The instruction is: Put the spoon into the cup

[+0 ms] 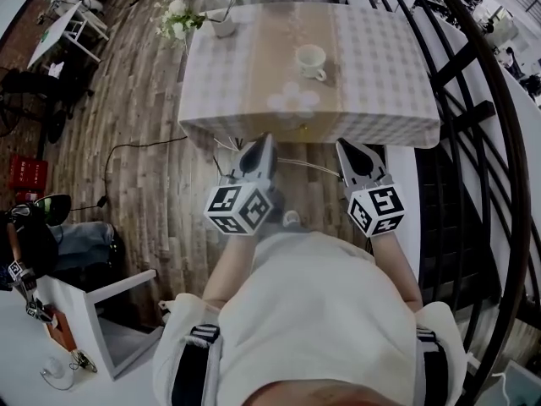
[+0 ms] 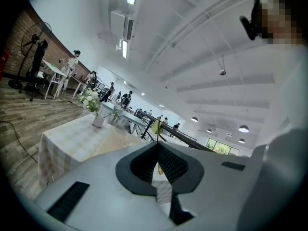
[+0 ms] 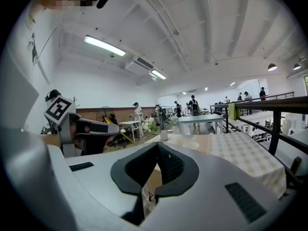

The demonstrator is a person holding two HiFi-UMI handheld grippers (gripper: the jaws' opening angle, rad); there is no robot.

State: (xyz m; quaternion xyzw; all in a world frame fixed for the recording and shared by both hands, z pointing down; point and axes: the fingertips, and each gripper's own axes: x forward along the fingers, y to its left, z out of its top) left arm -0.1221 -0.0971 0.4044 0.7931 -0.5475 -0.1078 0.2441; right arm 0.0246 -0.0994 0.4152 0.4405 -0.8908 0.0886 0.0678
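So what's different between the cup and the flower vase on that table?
The cup is low and wide with a side handle; the vase is narrower and taller. The vase holds white flowers, while nothing sticks out of the cup. The cup stands near the middle of the checked cloth, the vase at its far left corner. Both are pale and upright.
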